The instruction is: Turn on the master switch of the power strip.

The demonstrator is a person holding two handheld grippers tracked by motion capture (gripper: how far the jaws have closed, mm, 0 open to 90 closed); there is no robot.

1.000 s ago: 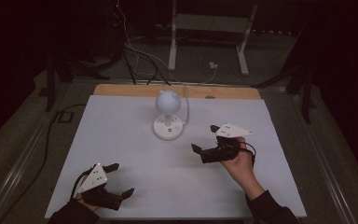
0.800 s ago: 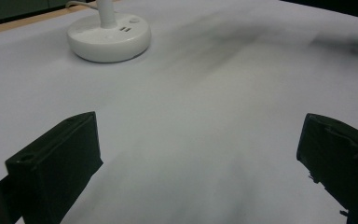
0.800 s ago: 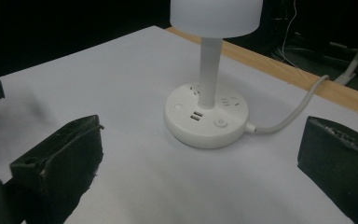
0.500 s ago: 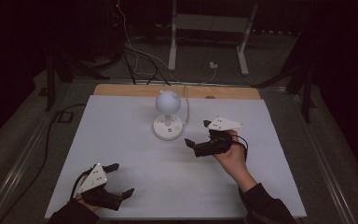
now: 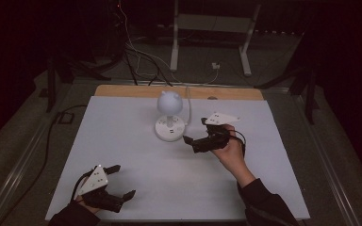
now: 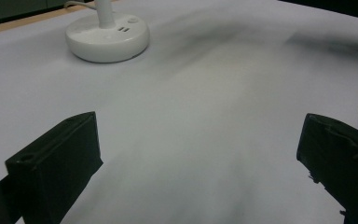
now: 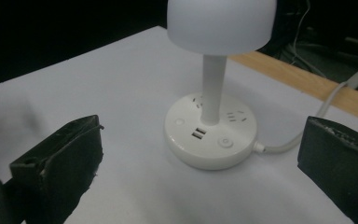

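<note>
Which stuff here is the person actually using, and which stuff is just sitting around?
Being used:
the white lamp, with sockets and a button on its round base
the right gripper, open, reaching toward the lamp
the lamp's cord

Just there:
the left gripper, open, near the front edge
the white table
the metal stand behind
the floor cables

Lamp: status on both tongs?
Right tongs open, beside the lamp base, not touching. Left tongs open, empty, near table front edge. Nothing between right tongs and lamp.
</note>
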